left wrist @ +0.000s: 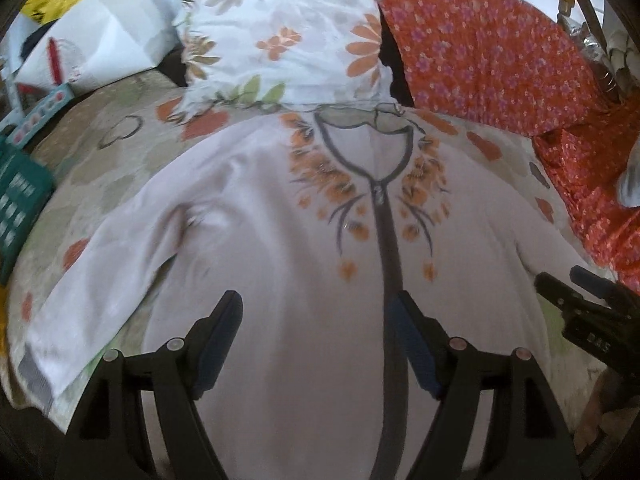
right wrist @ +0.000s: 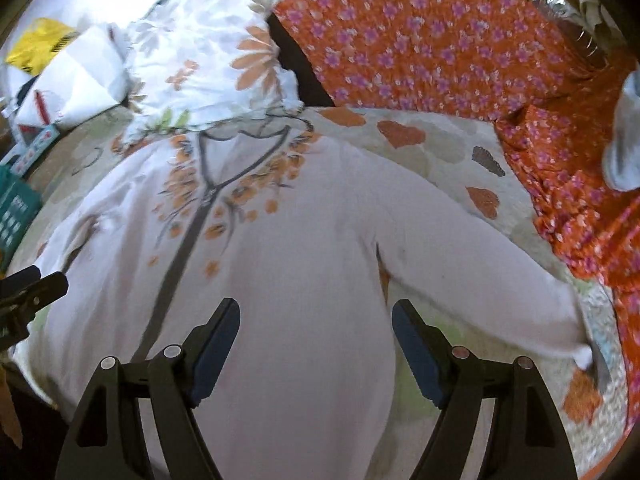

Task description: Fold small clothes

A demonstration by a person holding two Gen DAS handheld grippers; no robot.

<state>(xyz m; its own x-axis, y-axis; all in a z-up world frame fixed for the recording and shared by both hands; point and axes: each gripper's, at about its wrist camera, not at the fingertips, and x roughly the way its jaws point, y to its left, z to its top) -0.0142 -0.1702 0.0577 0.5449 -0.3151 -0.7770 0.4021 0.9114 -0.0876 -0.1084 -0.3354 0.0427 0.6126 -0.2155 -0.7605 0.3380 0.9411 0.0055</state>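
Here, in the left wrist view, the white top [left wrist: 260,240] lies flat on the bed [left wrist: 96,160], left gripper [left wrist: 316,340] fingers apart, empty. In the right wrist view, right gripper [right wrist: 316,340] fingers likewise apart; grabbing one layer could bunch the fold.

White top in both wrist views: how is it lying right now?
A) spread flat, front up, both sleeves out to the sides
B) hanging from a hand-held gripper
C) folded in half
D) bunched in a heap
A: the white top lies spread on the patterned bedcover, neckline and dark centre strip facing up, with one sleeve out on one side and the other sleeve out on the opposite side.
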